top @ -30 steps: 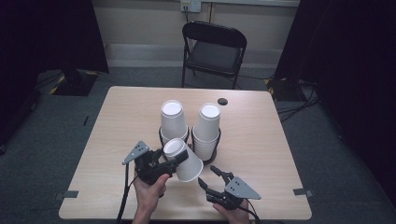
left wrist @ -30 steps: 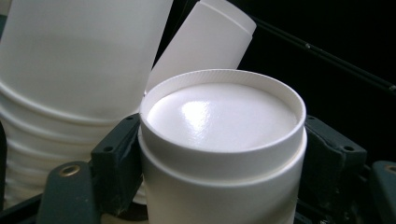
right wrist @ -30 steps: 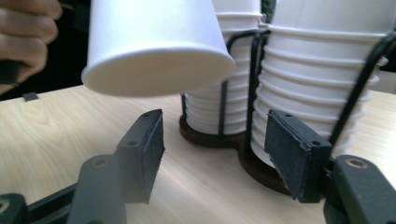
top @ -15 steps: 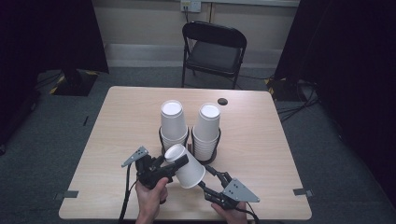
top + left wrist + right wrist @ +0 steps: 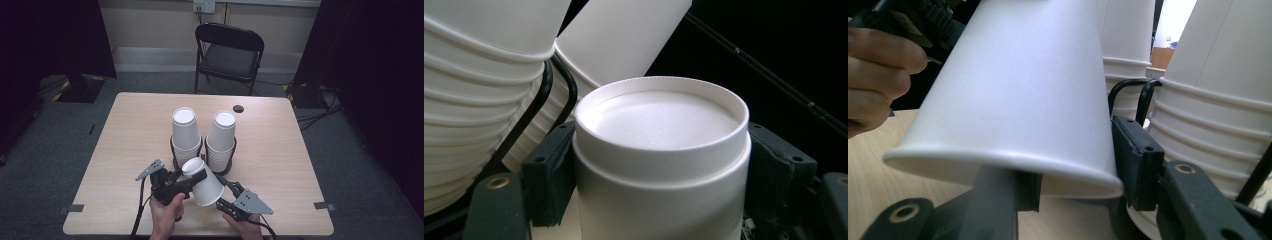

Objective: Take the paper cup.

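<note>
Grippers at bottom centre of high view. We see left gripper (image 5: 192,181) pinching base end of paper cup (image 5: 204,181), cup tilted, mouth toward lower right. Right gripper (image 5: 226,192) jaws have just been closing, rim of cup between them; we cannot tell if pads press yet. Just beyond, mid-frame, two cup stacks (image 5: 186,131) (image 5: 222,136) upside down in black wire holders. Table (image 5: 125,150) beneath. Chair (image 5: 229,55) at top.
</note>
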`<state>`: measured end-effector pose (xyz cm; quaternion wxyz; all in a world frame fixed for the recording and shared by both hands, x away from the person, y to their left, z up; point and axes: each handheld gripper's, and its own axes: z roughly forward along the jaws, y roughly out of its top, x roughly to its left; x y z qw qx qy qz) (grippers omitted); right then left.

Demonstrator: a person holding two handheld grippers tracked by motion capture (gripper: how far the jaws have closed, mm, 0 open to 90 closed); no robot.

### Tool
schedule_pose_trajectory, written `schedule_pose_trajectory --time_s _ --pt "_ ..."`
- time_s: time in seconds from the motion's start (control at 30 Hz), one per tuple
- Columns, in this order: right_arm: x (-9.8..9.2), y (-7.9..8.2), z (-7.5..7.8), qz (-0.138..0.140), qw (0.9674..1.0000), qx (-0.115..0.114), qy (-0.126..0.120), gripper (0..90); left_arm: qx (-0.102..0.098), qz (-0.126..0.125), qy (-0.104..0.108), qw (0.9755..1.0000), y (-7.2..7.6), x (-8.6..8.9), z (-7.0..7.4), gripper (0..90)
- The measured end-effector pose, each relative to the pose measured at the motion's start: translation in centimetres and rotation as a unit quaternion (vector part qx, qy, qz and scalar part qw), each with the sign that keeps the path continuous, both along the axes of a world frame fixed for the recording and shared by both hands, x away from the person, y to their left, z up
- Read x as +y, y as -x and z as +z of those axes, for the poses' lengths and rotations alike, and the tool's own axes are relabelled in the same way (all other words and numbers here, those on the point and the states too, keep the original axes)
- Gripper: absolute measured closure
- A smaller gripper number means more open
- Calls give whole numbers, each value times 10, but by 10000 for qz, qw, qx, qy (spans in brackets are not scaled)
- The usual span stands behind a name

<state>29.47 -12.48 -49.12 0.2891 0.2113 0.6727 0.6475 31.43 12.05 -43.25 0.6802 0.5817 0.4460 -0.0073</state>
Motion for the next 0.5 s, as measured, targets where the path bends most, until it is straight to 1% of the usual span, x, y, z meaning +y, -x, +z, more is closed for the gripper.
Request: schedule_pose_trajectory --time_s 0.03,0.1,0.2,0.23,0.37,0.43,0.47,0.5 --pt "1 -1 0 -21 10000 -52 -3 592 -7 -12 1 10000 0 0 0 233" --pt "2 -2 0 -14 10000 -68 -19 611 25 -18 20 10000 0 -2 0 233" --pt "4 -5 -1 6 9999 -138 70 629 16 -20 22 10000 2 -4 1 233" --pt "5 -5 0 10 9998 -174 37 630 -14 -22 -11 10000 2 -4 1 233" --pt "5 -6 2 -48 9997 -248 -75 658 15 -46 22 10000 3 -5 1 232" --pt "6 -7 2 -86 9995 -287 -32 698 30 -26 35 10000 2 -4 1 230" --pt "6 -7 2 -95 9996 -276 4 719 6 -38 27 10000 2 -3 1 229" --pt "5 -6 2 -107 9995 -288 72 744 -4 -49 10 10000 2 -3 0 227"
